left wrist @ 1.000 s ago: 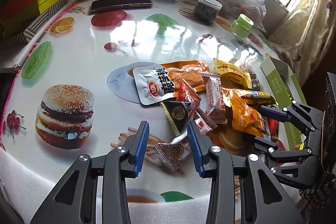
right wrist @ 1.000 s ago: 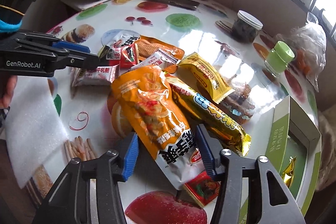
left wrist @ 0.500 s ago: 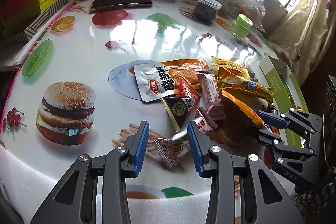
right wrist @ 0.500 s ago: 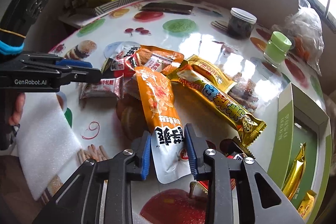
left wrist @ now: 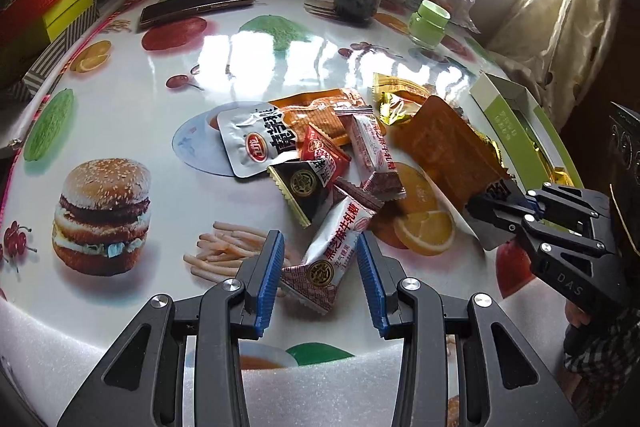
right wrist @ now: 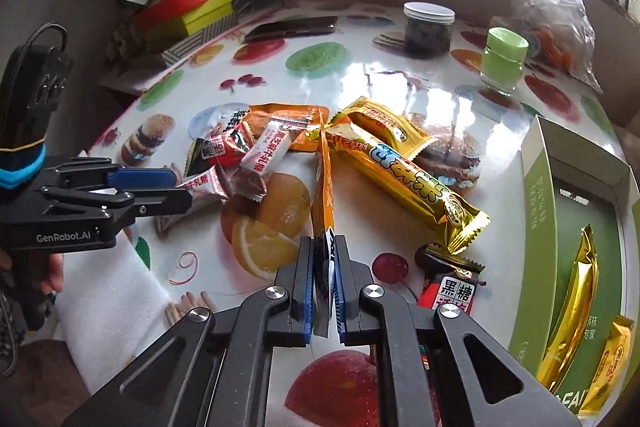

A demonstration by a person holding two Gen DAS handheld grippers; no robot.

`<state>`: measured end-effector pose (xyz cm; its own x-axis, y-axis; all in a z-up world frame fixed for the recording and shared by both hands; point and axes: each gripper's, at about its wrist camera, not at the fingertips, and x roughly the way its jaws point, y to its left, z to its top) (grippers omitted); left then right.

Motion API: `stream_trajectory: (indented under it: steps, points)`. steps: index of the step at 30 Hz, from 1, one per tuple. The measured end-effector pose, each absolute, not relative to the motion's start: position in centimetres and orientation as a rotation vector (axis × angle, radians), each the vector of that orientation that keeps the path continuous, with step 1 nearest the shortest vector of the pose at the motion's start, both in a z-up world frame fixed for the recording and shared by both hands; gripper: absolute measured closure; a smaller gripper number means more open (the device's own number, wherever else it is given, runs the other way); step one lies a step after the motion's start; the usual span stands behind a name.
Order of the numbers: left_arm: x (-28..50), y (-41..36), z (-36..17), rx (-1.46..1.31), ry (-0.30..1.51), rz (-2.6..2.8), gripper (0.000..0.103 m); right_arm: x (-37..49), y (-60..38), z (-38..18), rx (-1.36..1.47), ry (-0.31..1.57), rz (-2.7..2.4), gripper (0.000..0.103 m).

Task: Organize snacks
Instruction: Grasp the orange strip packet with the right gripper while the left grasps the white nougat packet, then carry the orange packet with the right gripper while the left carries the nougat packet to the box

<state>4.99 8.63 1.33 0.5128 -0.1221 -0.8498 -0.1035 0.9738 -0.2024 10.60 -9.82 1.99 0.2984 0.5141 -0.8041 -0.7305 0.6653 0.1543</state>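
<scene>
Right gripper (right wrist: 323, 291) clamps an orange packet (right wrist: 323, 183) above the fruit-print table (right wrist: 360, 75); left gripper (left wrist: 318, 279) gapes.

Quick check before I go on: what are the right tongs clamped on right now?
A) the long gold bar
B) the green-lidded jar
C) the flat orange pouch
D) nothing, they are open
C: the right tongs are shut on the bottom edge of the orange pouch, which is seen edge-on between the blue pads.
</scene>
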Motion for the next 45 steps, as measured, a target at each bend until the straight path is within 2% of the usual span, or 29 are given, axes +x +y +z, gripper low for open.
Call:
stream_trajectory:
  steps: [22,24,29,45]
  points:
    - [5.6,6.7,0.7,-0.136,1.038,0.005,0.064,8.9,-11.6,1.9,-0.128,0.958,0.762,0.095]
    - [5.6,6.8,0.8,-0.146,1.037,0.006,0.076,8.9,-11.7,2.0,-0.119,0.956,0.757,0.095]
    - [5.5,6.7,0.9,-0.158,1.032,0.007,0.081,8.7,-12.1,2.1,-0.097,0.953,0.743,0.094]
    - [4.6,5.0,3.4,-0.14,0.967,-0.025,0.081,7.8,-13.4,3.5,-0.052,0.914,0.715,0.094]
